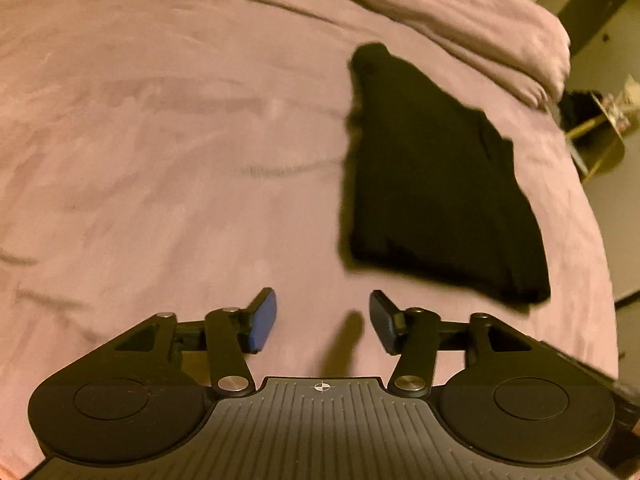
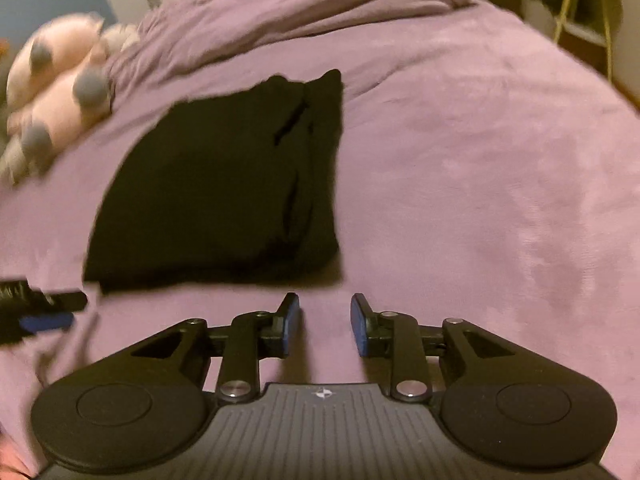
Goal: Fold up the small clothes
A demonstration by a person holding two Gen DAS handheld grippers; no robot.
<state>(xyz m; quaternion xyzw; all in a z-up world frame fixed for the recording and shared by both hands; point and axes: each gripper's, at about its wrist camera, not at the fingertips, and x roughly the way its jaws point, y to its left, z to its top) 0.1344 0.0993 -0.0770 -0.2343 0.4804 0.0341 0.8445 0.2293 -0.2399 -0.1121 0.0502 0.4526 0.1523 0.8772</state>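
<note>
A black garment (image 1: 432,184) lies folded into a flat wedge on the mauve bedspread (image 1: 160,140), ahead and right of my left gripper (image 1: 322,314). That gripper is open, blue pads apart, nothing between them. In the right wrist view the same black garment (image 2: 224,184) lies ahead and left of my right gripper (image 2: 324,320), which is open and empty, just short of the garment's near edge. The left gripper's fingers (image 2: 44,316) show at the left edge of the right wrist view, beside the garment's near corner.
A pink and grey plush toy (image 2: 56,92) lies at the far left of the bed. Bunched bedding (image 1: 480,20) runs along the far side. A gold-legged side table (image 1: 600,136) stands past the bed's right edge. Bare bedspread (image 2: 480,180) stretches right of the garment.
</note>
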